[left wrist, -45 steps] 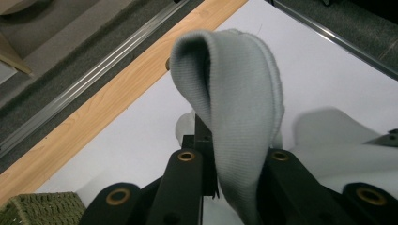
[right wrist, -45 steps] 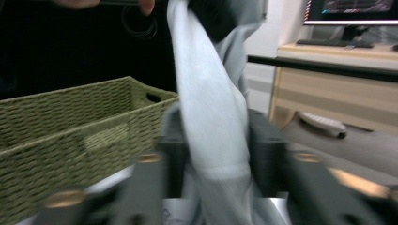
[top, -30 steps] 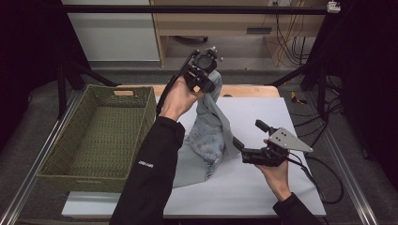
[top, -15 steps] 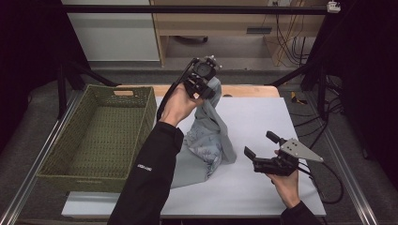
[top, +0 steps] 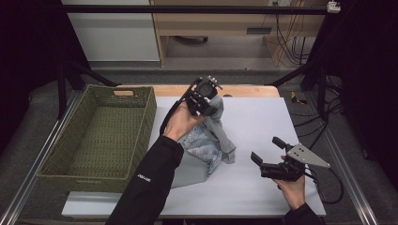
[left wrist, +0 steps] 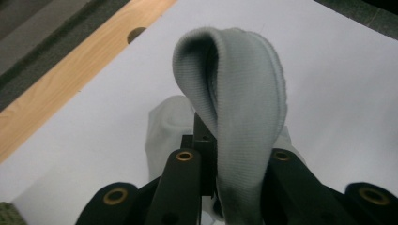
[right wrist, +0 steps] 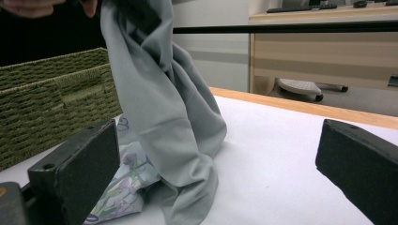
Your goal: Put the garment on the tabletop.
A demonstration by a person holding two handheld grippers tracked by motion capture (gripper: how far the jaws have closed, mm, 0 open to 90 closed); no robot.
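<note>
At the left of the table stands the rectangular olive-green woven basket (top: 98, 136), open-topped and with nothing in it; its far wall has a handle slot. It rests on the white table surface (top: 263, 122), just beside the garment.

My left claw (top: 202, 99) is clenched on the ribbed hem of the light grey-blue cloth garment (top: 206, 140). In the left gripper view a folded loop of hem (left wrist: 234, 103) rises between the two black jaws, pinched near their base. I hold this claw raised above the middle of the table, so the garment hangs from it in a twisted column; its lower end, including a floral-printed inner panel (right wrist: 123, 187), lies bunched on the table surface.

My right claw (top: 266, 159) is released, jaws spread wide, low over the near-right part of the table, apart from the garment and aimed at its lower folds.

Procedure for the step in hand, as I judge it: placing the garment into the basket.
1. Maintain the left pinch; the hem loop is narrow and could slip.
2. Advance the right claw into the bunched lower folds and close on several layers.
3. Lift both ends clear of the basket rim before moving left.
4. Lower the garment inside the walls, then release.
</note>
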